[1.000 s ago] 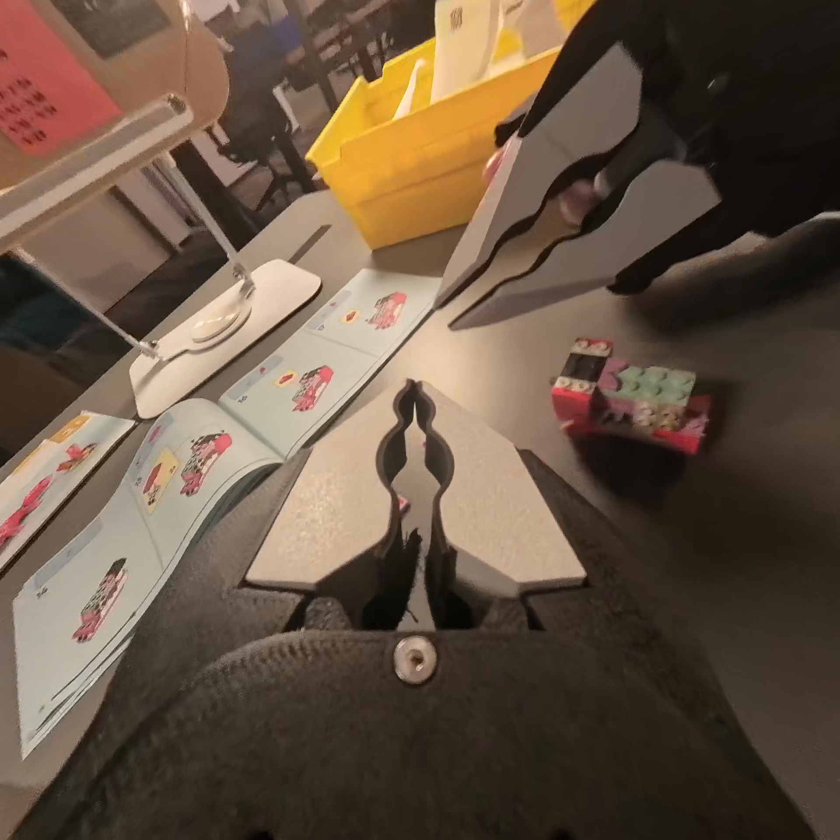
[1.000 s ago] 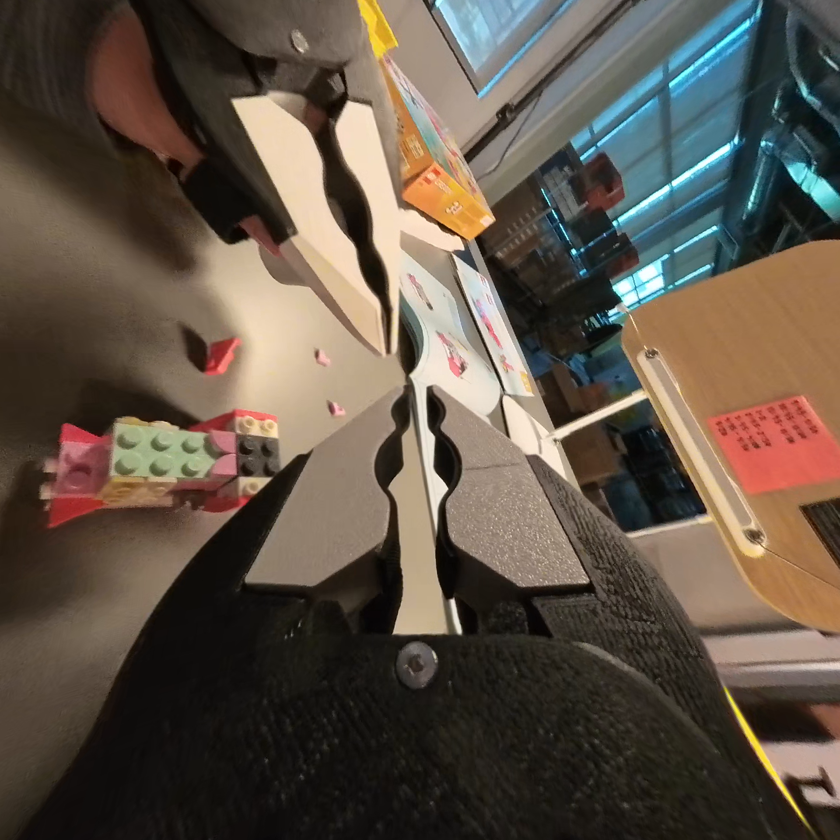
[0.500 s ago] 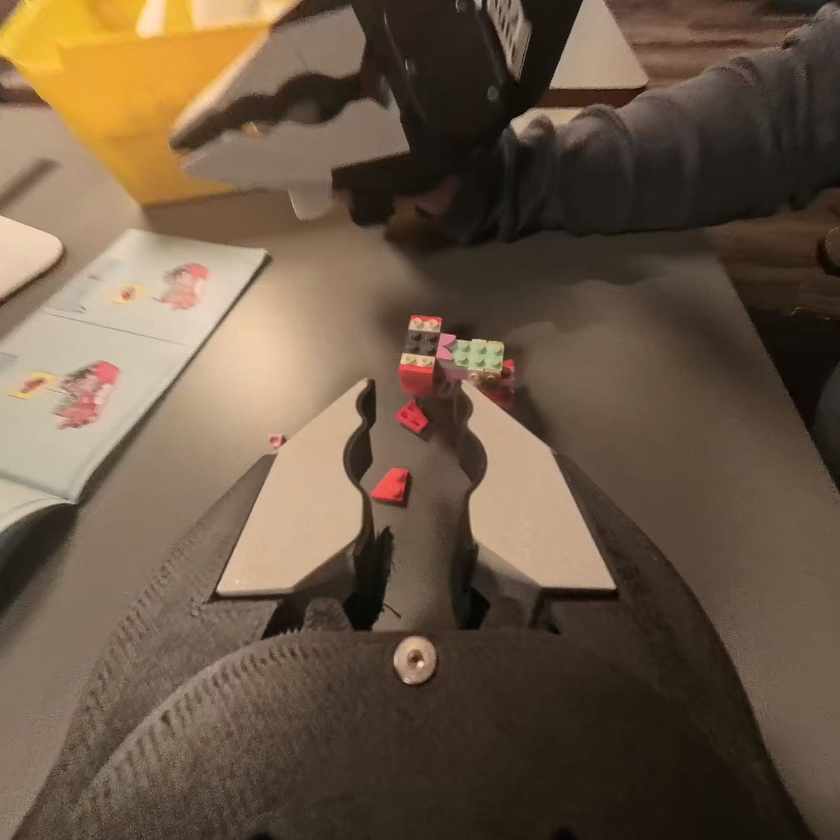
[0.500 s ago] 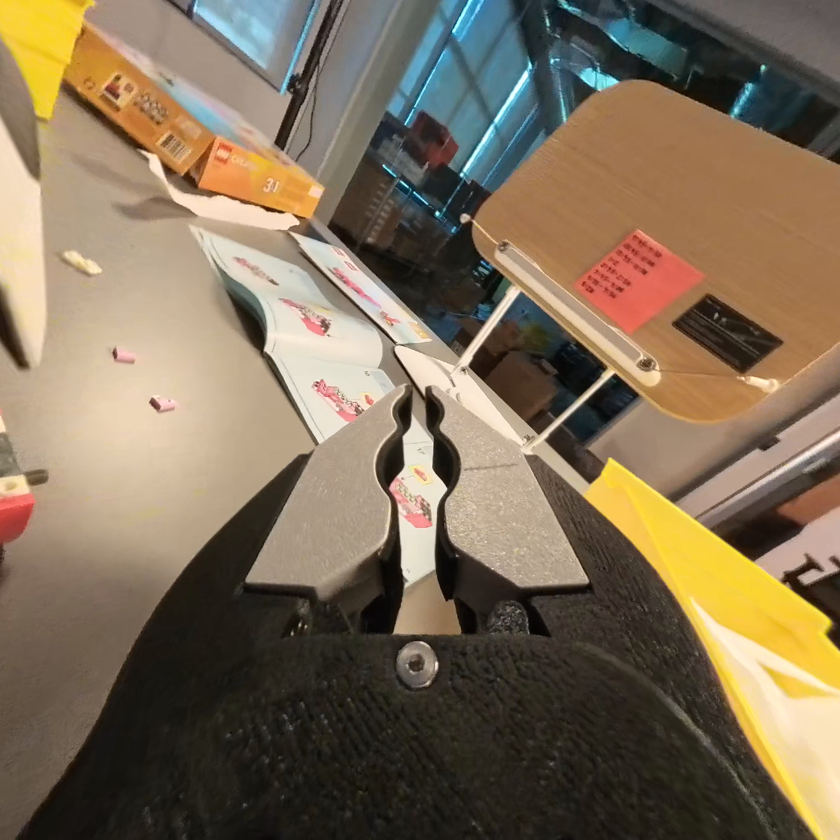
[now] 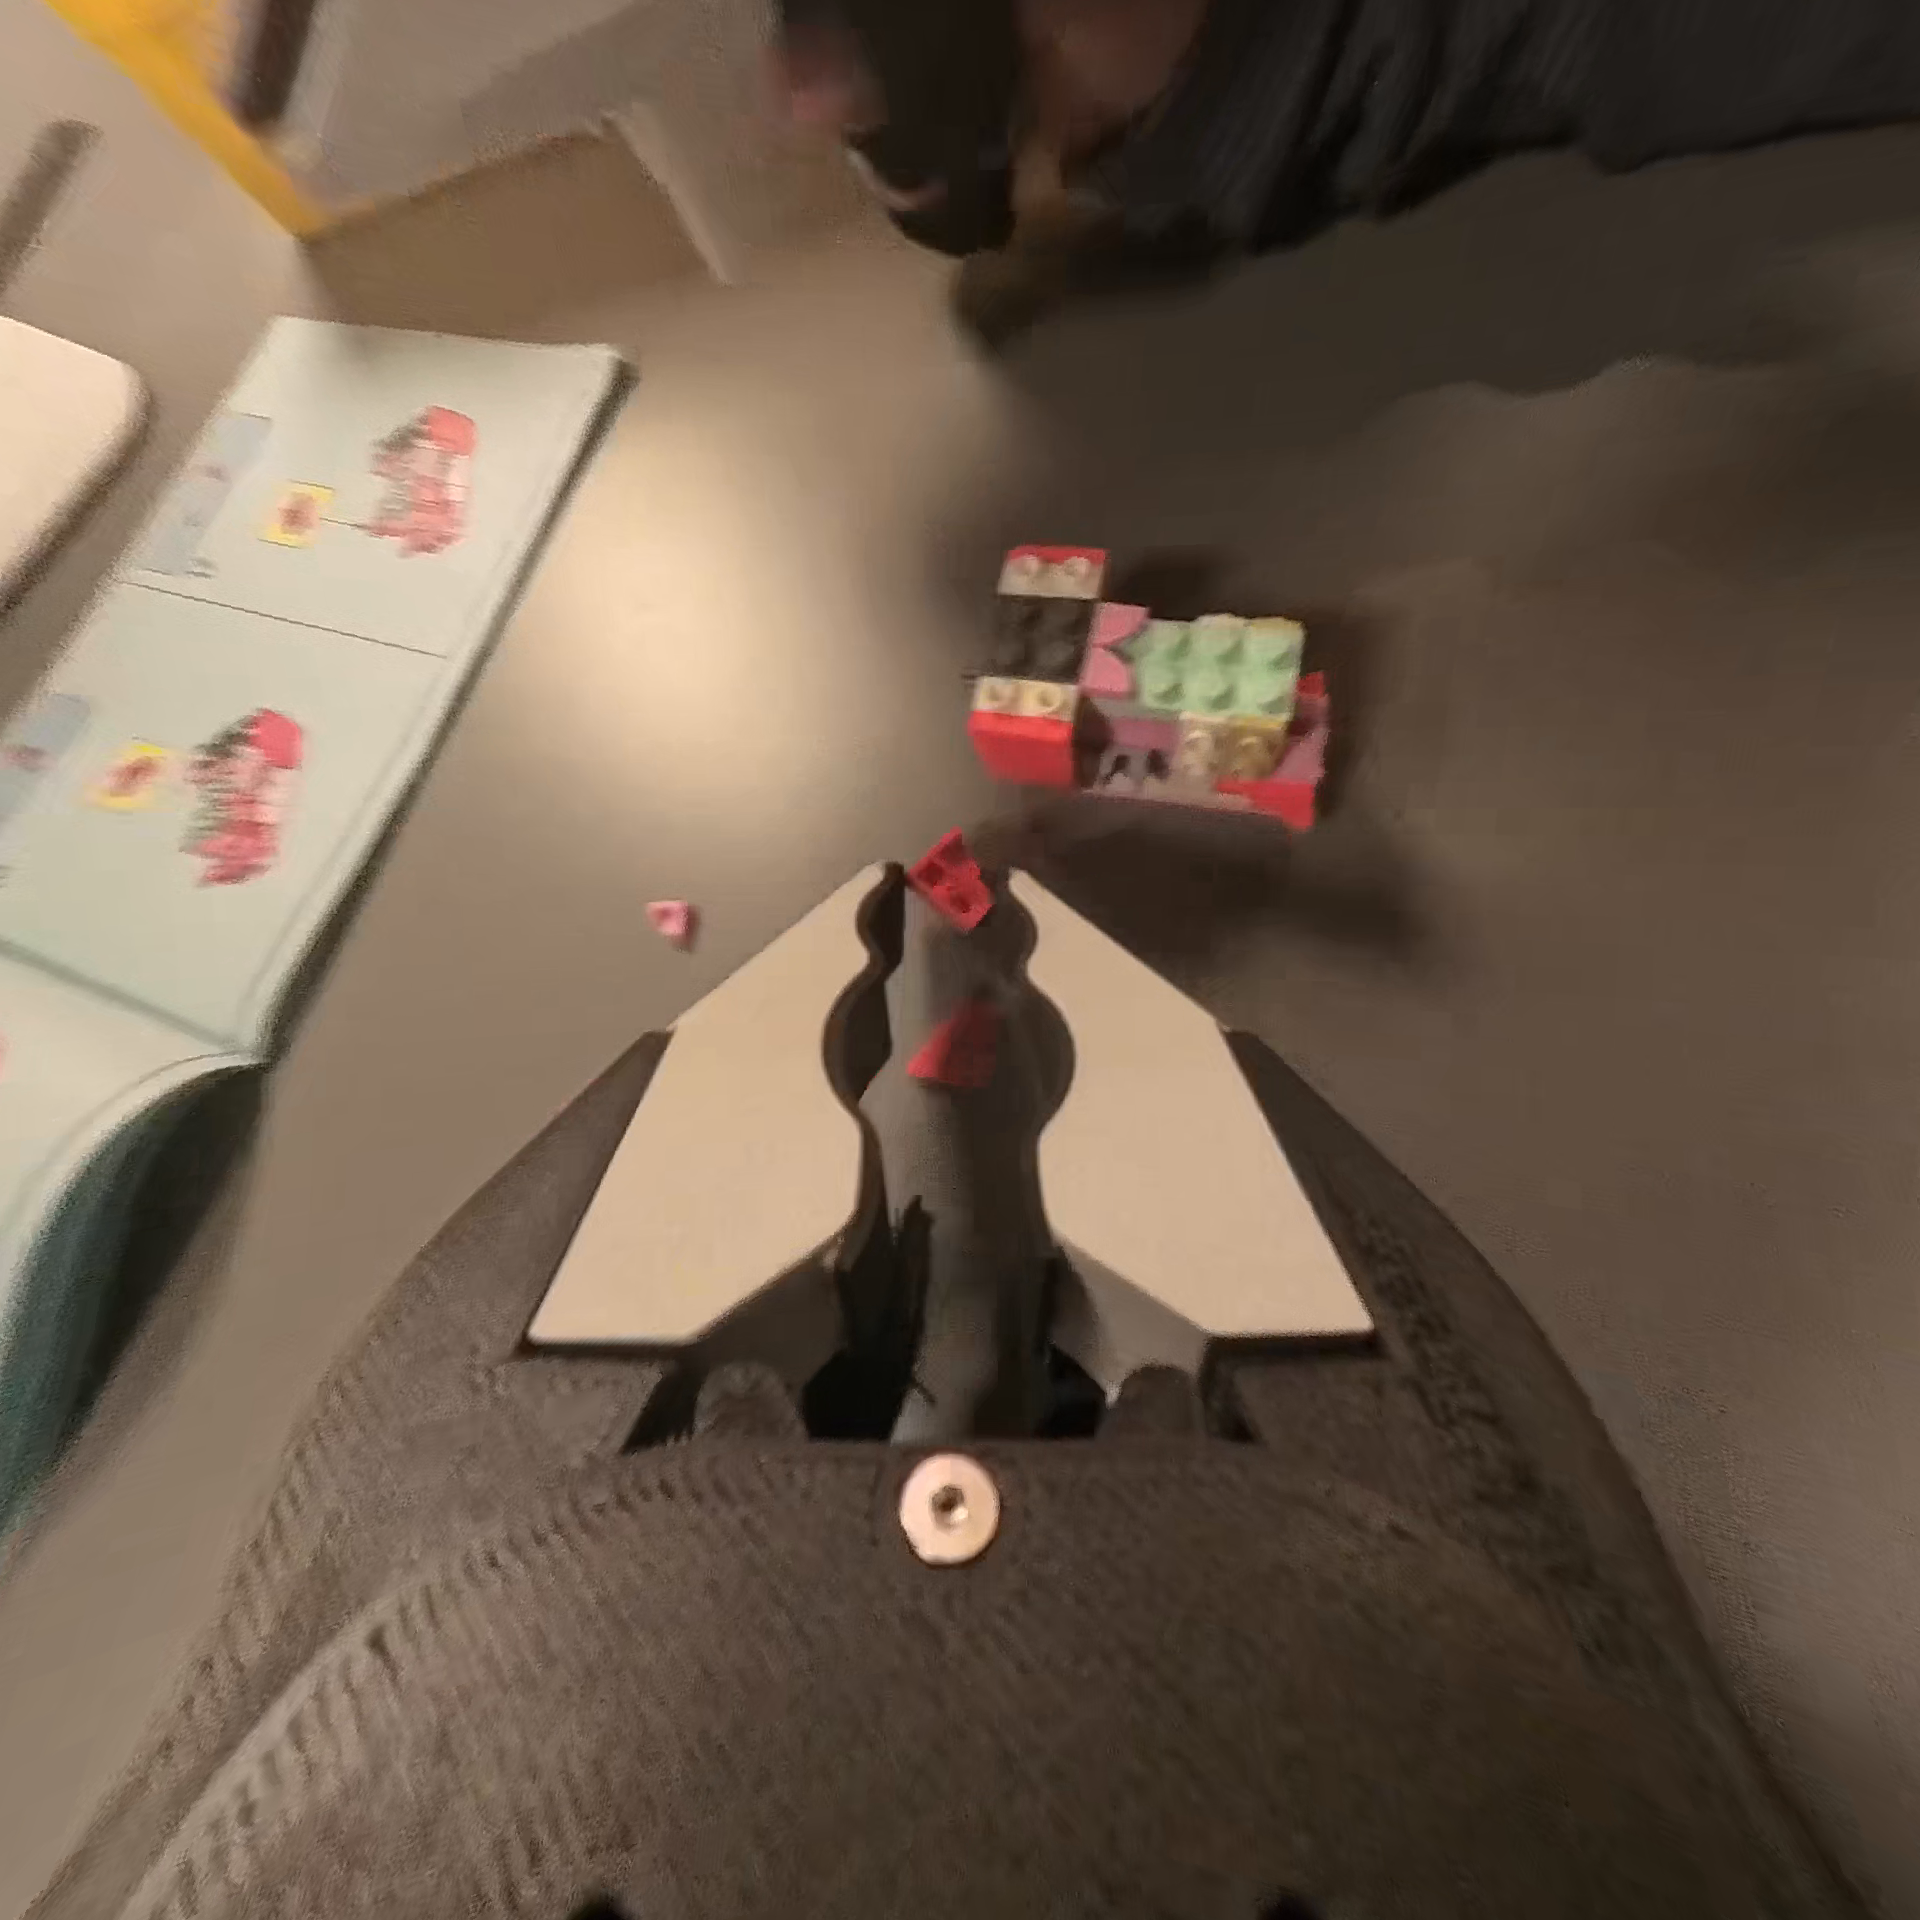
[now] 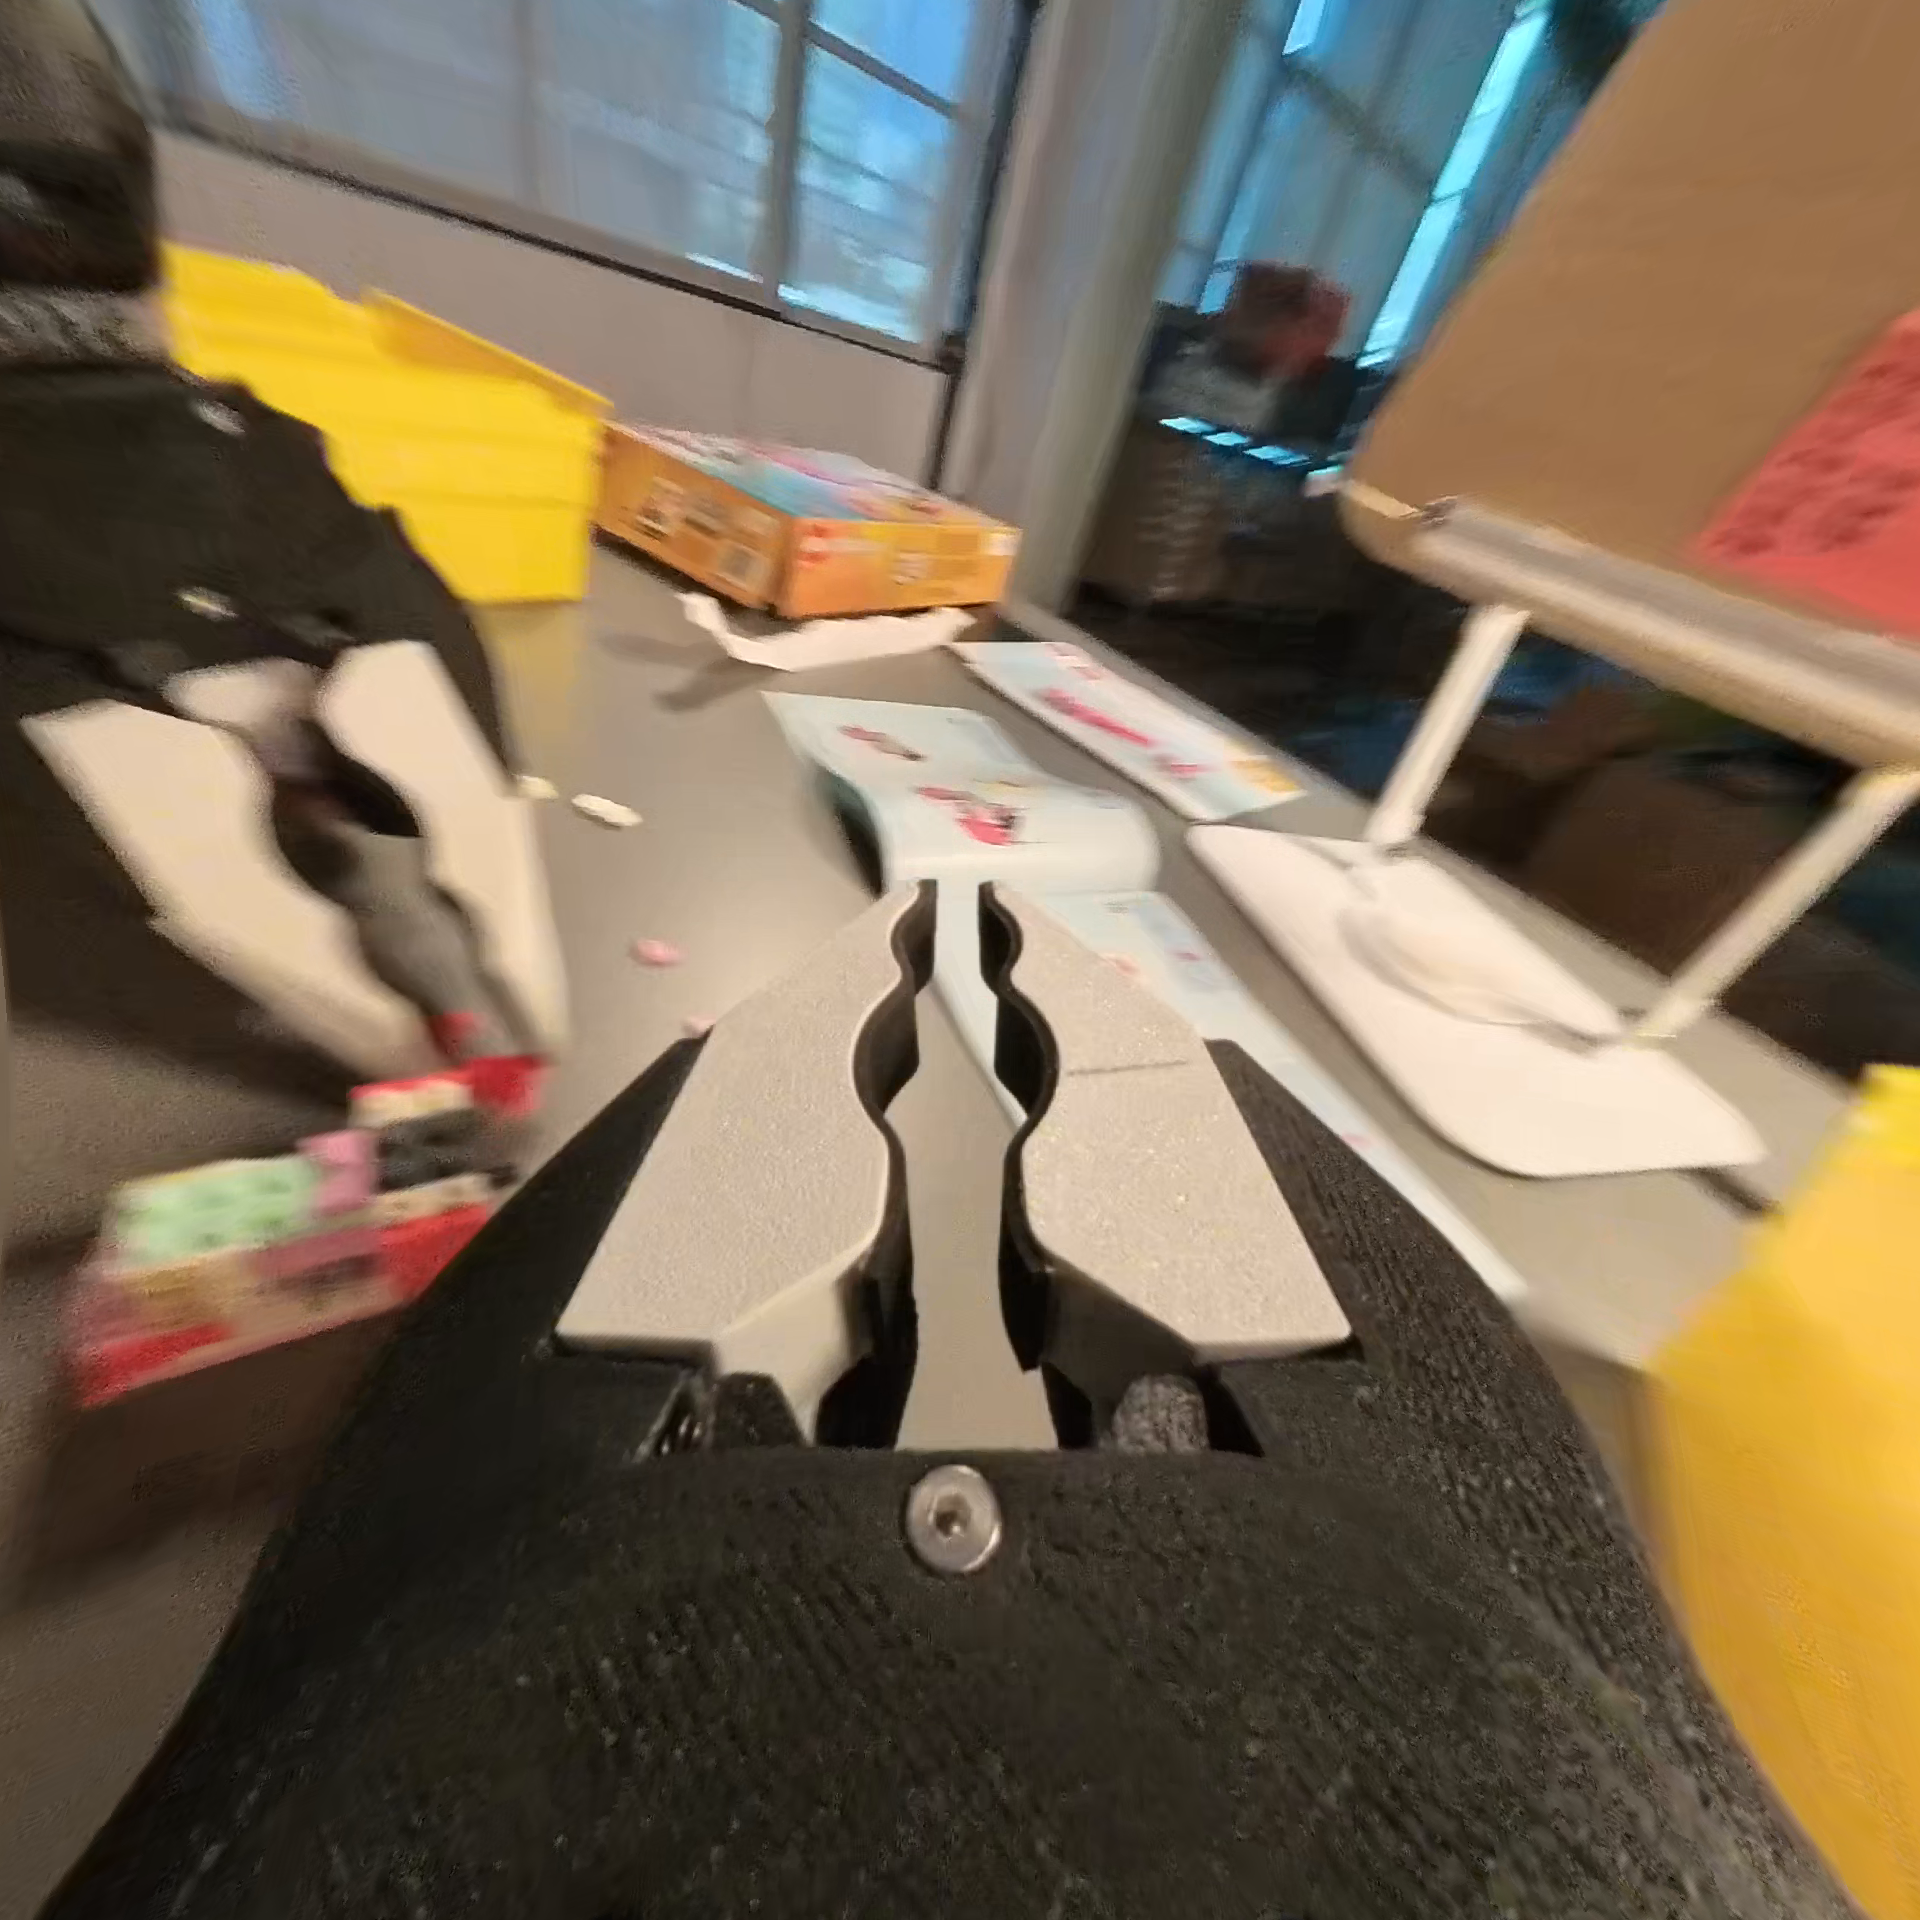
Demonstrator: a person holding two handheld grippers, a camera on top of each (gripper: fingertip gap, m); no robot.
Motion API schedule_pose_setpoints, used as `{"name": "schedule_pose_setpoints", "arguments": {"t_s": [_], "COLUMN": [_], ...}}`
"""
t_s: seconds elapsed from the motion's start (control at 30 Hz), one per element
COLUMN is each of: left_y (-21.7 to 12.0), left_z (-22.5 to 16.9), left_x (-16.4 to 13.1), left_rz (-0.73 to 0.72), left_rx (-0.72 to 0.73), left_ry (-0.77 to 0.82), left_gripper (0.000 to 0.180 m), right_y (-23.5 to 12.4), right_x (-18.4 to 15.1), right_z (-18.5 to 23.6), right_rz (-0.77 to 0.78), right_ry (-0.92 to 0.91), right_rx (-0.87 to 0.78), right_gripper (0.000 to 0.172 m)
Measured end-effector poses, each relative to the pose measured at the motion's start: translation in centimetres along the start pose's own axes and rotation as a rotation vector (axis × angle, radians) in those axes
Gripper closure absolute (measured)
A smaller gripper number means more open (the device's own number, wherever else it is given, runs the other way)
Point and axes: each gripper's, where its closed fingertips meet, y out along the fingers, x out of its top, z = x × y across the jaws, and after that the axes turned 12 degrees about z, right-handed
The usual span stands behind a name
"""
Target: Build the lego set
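Note:
My left gripper (image 5: 951, 883) is shut on a small red brick (image 5: 948, 896) pinched at its fingertips, just above the dark table (image 5: 1558, 1039). A second small red piece (image 5: 956, 1047) lies on the table under the fingers. A brick model (image 5: 1153, 691) in red, black, mint and pink stands just ahead to the right. In the right wrist view the left gripper (image 6: 462, 1023) shows at left with red at its tips, beside the model (image 6: 260, 1247). My right gripper (image 6: 958, 896) is raised, with a narrow slit between its fingers and nothing in it.
An open instruction booklet (image 5: 312, 623) lies at left, with a tiny pink piece (image 5: 670, 923) near it. Yellow bins (image 6: 416, 468), an orange box (image 6: 810, 530) and a white lamp base (image 6: 1455, 1018) stand farther off. Another yellow bin (image 6: 1787, 1455) is close at right. A person's sleeve (image 5: 1455, 104) lies across the far side. The grippers' ends are close to 12 cm from one another. To the tiny pink piece (image 5: 670, 923): left tips about 5 cm, right tips about 11 cm.
My left gripper opened, moved over the loose red pieces and closed on one small red brick. The right gripper swung round to face the booklet and lamp, its fingers unchanged.

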Motion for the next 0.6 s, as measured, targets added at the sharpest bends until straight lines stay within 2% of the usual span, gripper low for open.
{"name": "schedule_pose_setpoints", "arguments": {"t_s": [0.13, 0.2, 0.37, 0.6], "left_y": [-2.9, -4.2, -5.2, -5.1], "left_z": [3.0, 3.3, 2.7, 2.2], "left_x": [2.4, 3.2, 4.2, 4.4], "left_rz": [-0.167, -0.223, -0.251, -0.227], "left_rx": [0.311, 0.428, 0.593, 0.670], "left_ry": [0.089, 0.166, 0.350, 0.468], "left_gripper": [0.164, 0.164, 0.165, 0.165], "right_y": [-0.5, -0.8, -0.6, -0.4], "right_x": [0.7, 0.8, 0.3, 0.0], "right_z": [4.9, 6.4, 8.2, 9.0], "right_rz": [0.033, 0.062, 0.132, 0.155], "right_ry": [0.248, 0.319, 0.328, 0.317], "right_rx": [0.478, 0.618, 0.698, 0.720], "right_gripper": [0.159, 0.156, 0.162, 0.167]}}
